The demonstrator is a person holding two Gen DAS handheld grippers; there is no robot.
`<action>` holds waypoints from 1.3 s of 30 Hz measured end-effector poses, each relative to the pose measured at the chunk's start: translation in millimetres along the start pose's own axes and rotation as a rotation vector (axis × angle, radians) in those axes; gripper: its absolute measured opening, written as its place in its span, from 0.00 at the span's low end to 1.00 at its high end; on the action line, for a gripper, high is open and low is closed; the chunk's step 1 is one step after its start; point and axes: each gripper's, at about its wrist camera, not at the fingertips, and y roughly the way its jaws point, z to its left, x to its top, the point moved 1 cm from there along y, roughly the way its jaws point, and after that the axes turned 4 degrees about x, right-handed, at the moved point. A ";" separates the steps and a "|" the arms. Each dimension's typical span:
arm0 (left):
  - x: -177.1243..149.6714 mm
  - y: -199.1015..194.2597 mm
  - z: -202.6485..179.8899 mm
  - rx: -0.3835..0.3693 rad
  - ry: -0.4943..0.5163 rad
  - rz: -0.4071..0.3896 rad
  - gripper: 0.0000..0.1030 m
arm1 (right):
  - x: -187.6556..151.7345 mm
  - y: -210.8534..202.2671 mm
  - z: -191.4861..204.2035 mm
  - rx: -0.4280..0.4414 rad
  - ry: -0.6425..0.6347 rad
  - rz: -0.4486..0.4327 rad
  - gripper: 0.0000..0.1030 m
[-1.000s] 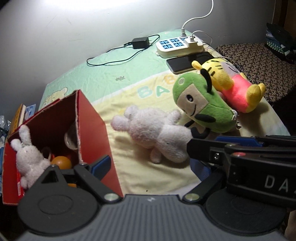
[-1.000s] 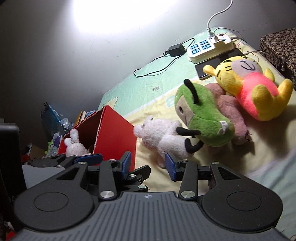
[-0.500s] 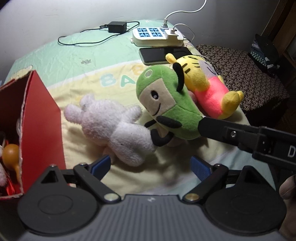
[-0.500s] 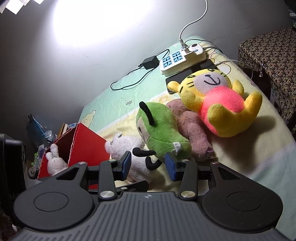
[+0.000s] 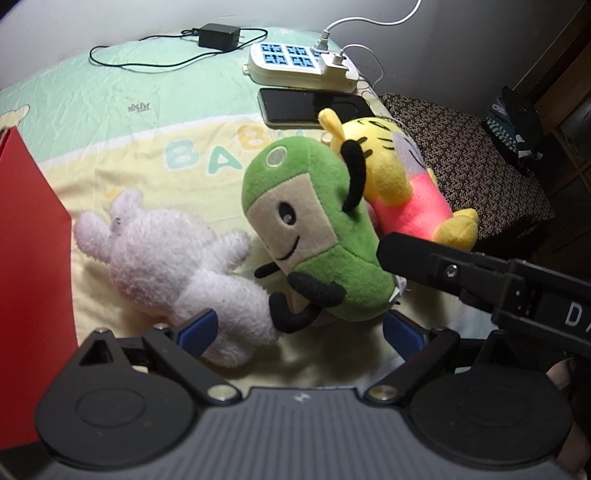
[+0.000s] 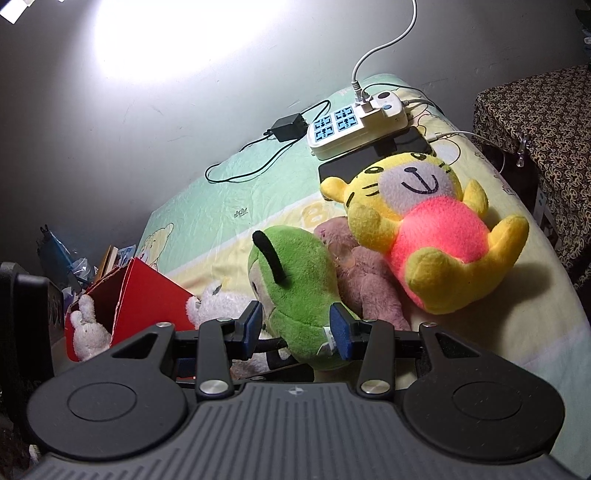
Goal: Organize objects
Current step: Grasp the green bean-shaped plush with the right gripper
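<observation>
A green plush toy (image 5: 314, 236) lies on the bed between a white plush rabbit (image 5: 173, 266) and a yellow and pink tiger plush (image 5: 402, 184). My left gripper (image 5: 299, 332) is open, its fingers either side of the green toy's lower end and the rabbit's leg. My right gripper (image 6: 297, 328) is open around the green toy's (image 6: 295, 291) bottom end, pads close to it. A brown plush (image 6: 365, 280) lies under the tiger (image 6: 424, 229). A red box (image 6: 144, 299) at the left holds a small white rabbit (image 6: 86, 328).
A white power strip (image 5: 299, 62), a black phone (image 5: 310, 107) and a black adapter (image 5: 218, 35) with cable lie at the far end of the bed. A patterned stool (image 5: 472, 155) stands right of the bed. The right gripper's body (image 5: 480, 280) crosses the left wrist view.
Both grippers have moved right and closer to the green toy. The red box has slid to the left edge of the left wrist view. The right gripper's fingers now straddle the green toy.
</observation>
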 end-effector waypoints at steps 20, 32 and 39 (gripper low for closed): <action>30.6 34.6 -0.7 -0.106 -0.006 0.004 0.90 | 26.6 55.2 -26.0 0.112 0.048 0.094 0.52; 29.4 31.2 -3.5 -0.119 0.003 -0.014 0.83 | 26.5 54.2 -30.7 0.188 0.074 0.129 0.49; 16.4 14.0 -6.5 -0.094 0.036 -0.039 0.82 | 14.2 39.1 -24.1 0.219 0.108 0.140 0.49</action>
